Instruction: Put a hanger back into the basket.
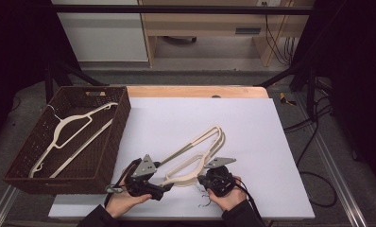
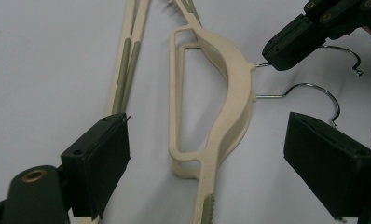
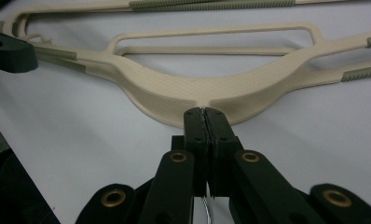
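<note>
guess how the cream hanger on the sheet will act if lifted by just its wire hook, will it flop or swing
The cream hanger looks like rigid moulded plastic, so it probably won't flop. Pinched only at the thin wire hook by the right gripper, it will likely pivot and swing. It seems light.

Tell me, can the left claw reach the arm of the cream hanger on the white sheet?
Probably yes: the left claw stands open right over the cream hanger, with nothing between. The right claw only pinches its wire hook.
</note>
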